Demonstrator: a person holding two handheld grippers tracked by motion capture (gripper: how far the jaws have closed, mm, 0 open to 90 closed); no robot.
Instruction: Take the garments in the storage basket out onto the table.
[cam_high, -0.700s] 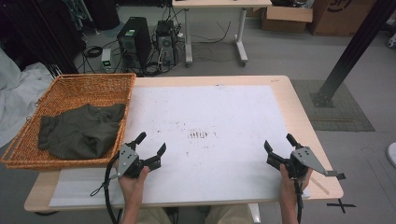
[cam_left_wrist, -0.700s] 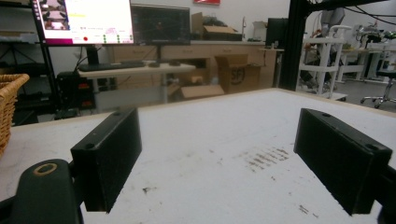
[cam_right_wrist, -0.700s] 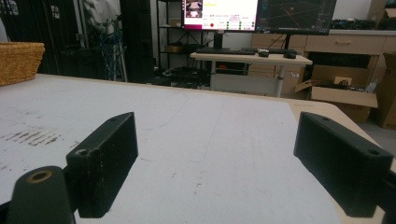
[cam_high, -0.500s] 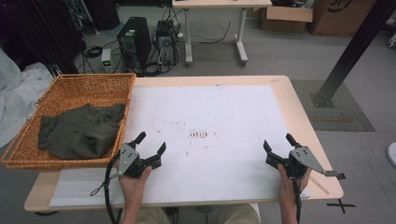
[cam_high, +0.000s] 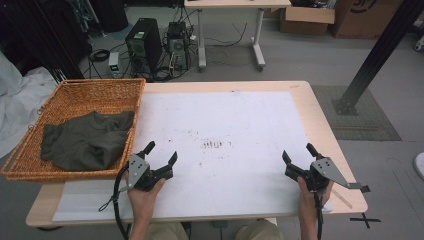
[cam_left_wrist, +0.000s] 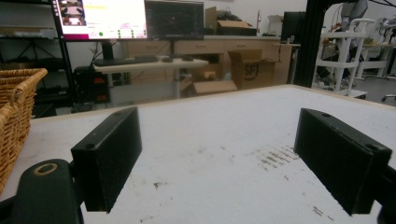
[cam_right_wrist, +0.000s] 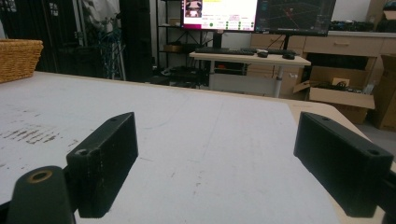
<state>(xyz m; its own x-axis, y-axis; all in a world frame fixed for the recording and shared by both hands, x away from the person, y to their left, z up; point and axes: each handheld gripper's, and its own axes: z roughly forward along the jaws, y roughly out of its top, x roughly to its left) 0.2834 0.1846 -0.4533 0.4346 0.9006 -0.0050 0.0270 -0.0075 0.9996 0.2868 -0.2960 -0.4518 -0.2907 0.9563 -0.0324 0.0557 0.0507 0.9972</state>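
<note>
A wicker basket (cam_high: 30, 165) sits at the table's left edge with a dark olive garment (cam_high: 85, 140) crumpled inside it. My left gripper (cam_high: 161, 152) rests low over the white sheet (cam_high: 225, 125) near the front left, just right of the basket, open with nothing between its jaws. My right gripper (cam_high: 298, 152) is held near the front right corner, also open and empty. In the left gripper view the jaws stand wide apart over the sheet, and the basket (cam_left_wrist: 14, 107) shows at the left edge. The right gripper view has wide jaws over bare sheet, the basket (cam_right_wrist: 18, 56) far left.
The white sheet carries a patch of dark scuff marks (cam_high: 214, 145) at its middle. The wooden table rim (cam_high: 330, 130) runs close to my right gripper. Computers and cables (cam_high: 155, 45) sit on the floor beyond the table, and a black post (cam_high: 375, 55) stands at the right.
</note>
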